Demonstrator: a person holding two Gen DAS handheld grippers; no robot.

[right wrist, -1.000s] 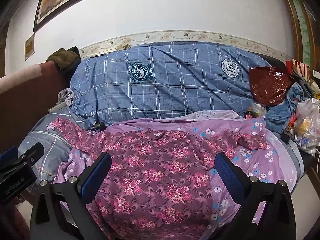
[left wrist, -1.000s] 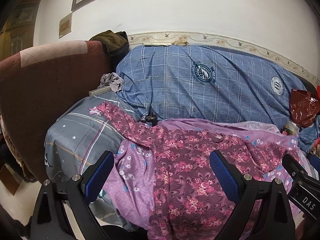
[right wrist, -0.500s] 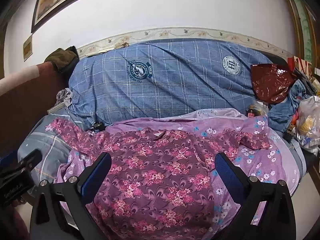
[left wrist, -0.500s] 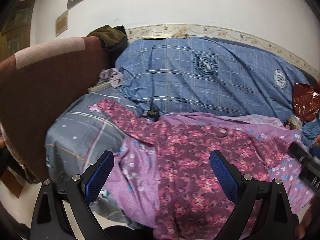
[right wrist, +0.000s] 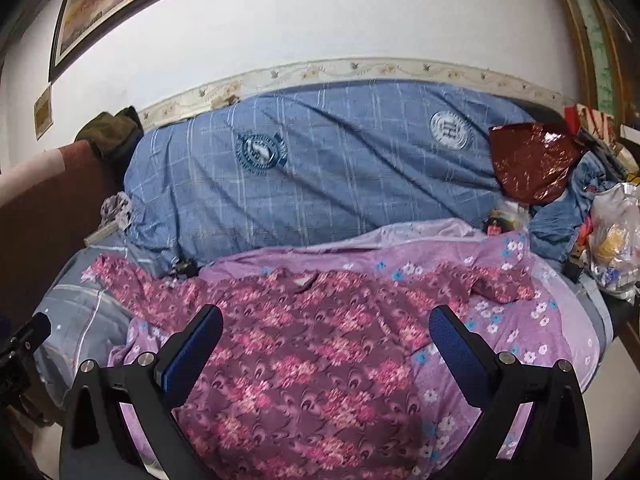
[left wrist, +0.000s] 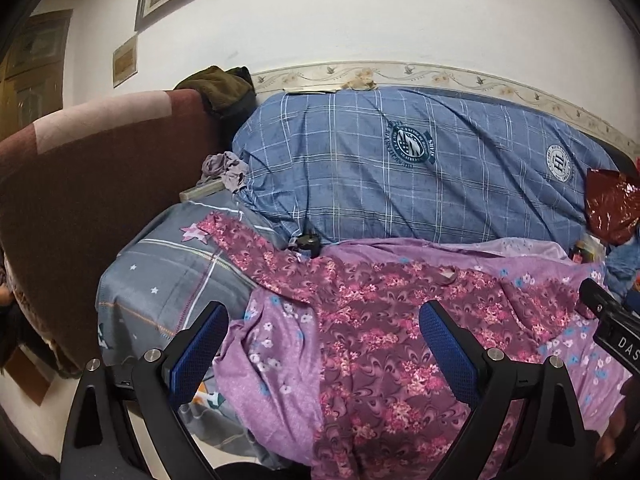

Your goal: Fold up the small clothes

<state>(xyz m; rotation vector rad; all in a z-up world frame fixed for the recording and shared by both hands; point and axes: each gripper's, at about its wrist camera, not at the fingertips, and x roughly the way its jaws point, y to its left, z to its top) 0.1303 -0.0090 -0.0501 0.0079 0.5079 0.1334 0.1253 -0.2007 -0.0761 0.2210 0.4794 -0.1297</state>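
A maroon shirt with pink flowers [left wrist: 384, 332] lies spread face up on a lilac flowered sheet [left wrist: 276, 344], collar away from me, sleeves out to both sides. It also shows in the right wrist view [right wrist: 312, 344]. My left gripper [left wrist: 324, 336] is open and empty, held above the shirt's left half. My right gripper [right wrist: 326, 340] is open and empty above the shirt's middle. The right gripper's body [left wrist: 612, 324] shows at the right edge of the left wrist view.
A big blue checked quilt [right wrist: 320, 172] lies rolled behind the shirt against the wall. A grey star-print pillow [left wrist: 168, 276] and a brown headboard [left wrist: 92, 184] are at left. A red foil bag [right wrist: 528, 160], jeans and plastic bags [right wrist: 616, 240] pile up at right.
Both grippers have drifted slightly and tilted up, so the bed sits a little lower in view. Both stay open. The shirt has not moved.
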